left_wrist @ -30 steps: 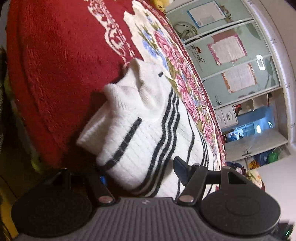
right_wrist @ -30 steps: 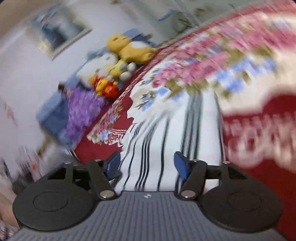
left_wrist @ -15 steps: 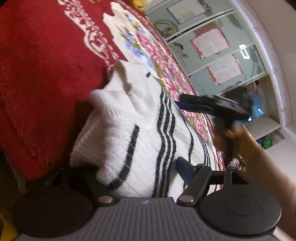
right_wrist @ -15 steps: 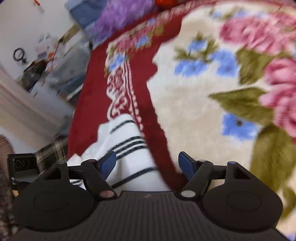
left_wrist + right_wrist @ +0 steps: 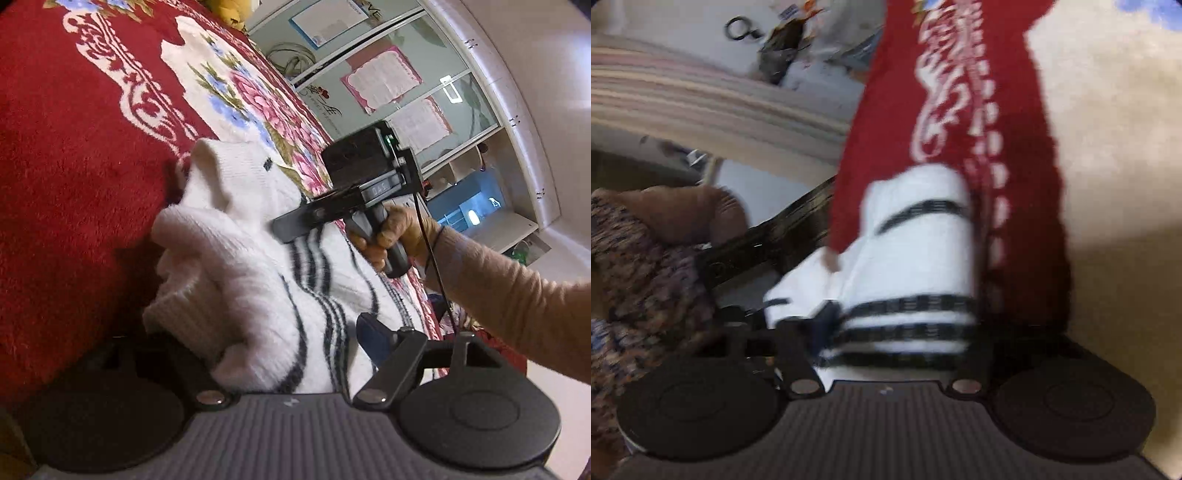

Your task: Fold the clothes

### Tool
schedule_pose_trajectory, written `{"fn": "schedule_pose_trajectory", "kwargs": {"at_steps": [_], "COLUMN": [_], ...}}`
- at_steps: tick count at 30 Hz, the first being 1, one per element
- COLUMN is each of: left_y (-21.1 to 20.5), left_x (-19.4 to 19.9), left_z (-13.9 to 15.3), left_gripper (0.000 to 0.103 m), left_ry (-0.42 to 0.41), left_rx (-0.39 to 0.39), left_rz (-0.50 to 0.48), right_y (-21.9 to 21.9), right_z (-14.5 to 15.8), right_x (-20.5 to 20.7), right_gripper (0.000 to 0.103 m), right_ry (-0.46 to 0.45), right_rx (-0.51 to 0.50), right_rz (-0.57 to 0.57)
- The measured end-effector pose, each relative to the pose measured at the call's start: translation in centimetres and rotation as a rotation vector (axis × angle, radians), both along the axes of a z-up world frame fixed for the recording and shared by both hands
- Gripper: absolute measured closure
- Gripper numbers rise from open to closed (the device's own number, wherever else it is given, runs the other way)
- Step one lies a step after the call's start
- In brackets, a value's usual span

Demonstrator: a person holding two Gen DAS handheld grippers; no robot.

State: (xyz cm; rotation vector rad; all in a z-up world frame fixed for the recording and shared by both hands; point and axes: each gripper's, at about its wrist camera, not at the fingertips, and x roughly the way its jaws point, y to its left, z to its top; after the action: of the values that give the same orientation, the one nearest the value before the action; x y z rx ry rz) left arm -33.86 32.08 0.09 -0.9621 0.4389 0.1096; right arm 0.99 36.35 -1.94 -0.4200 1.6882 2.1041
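A white knit sweater with black stripes [image 5: 251, 280] lies bunched on a red floral blanket [image 5: 74, 155]. My left gripper [image 5: 291, 347] is open, low at the sweater's near edge, with cloth lying between its wide-apart fingers; the left finger is hidden under the knit. My right gripper [image 5: 284, 229] shows in the left wrist view, held in a hand over the middle of the sweater. In the blurred right wrist view the right gripper [image 5: 890, 328] is open, its fingers spread either side of the folded sweater [image 5: 916, 266].
The blanket's cream flowered centre [image 5: 236, 96] lies beyond the sweater. Glass cabinet doors with pink papers [image 5: 384, 77] stand past the bed. The person's right forearm [image 5: 509, 314] crosses the right of the left wrist view. The left hand and dark patterned sleeve [image 5: 650, 258] show at left.
The right gripper has swung in from the far side and come down over the sweater's middle. The left gripper has pushed closer into the sweater's near edge, and the knit has bunched up.
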Motion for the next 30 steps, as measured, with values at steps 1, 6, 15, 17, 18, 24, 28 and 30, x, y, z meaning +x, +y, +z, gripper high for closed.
{"fn": "schedule_pose_trajectory", "kwargs": {"at_steps": [1,6,15,17,18,24,28,30], "left_y": [0.4,2.6,6.0,7.7,8.5,10.5,10.8,11.5], "left_x": [0.2,1.0,6.2,8.7,10.2,23.0,31.5,33.9], "left_z": [0.2,2.1,14.3,17.4,18.8,21.4,13.1,7.6], "left_gripper": [0.029,0.069,0.075,0.076,0.077,0.076,0.058,0.058], "left_ry": [0.008,-0.008,-0.295,-0.295,-0.276,-0.027,0.156,0.286], "left_rx": [-0.003,0.009,0.134,0.084,0.066,0.117,0.148,0.165], "left_rz": [-0.019,-0.127,-0.600,-0.702,-0.744,-0.894,-0.855,-0.761], "right_y": [-0.5,-7.3,-26.4,-29.6,-31.0,-34.4,-31.7,-30.3], "right_z": [0.2,5.6,16.6,17.8,18.3,17.2,10.0,5.0], "right_x": [-0.2,-2.0,-8.5,-10.1,-10.9,-9.7,-4.2,-1.4], "right_gripper": [0.066,0.072,0.072,0.072,0.072,0.073,0.073,0.072], "right_ry": [-0.015,-0.138,-0.282,-0.214,-0.171,0.084,0.071,-0.019], "right_rx": [0.006,0.186,0.538,0.576,0.589,0.512,0.338,0.223], "right_rz": [-0.033,-0.263,-1.064,-1.229,-1.309,-1.590,-1.728,-1.758]}}
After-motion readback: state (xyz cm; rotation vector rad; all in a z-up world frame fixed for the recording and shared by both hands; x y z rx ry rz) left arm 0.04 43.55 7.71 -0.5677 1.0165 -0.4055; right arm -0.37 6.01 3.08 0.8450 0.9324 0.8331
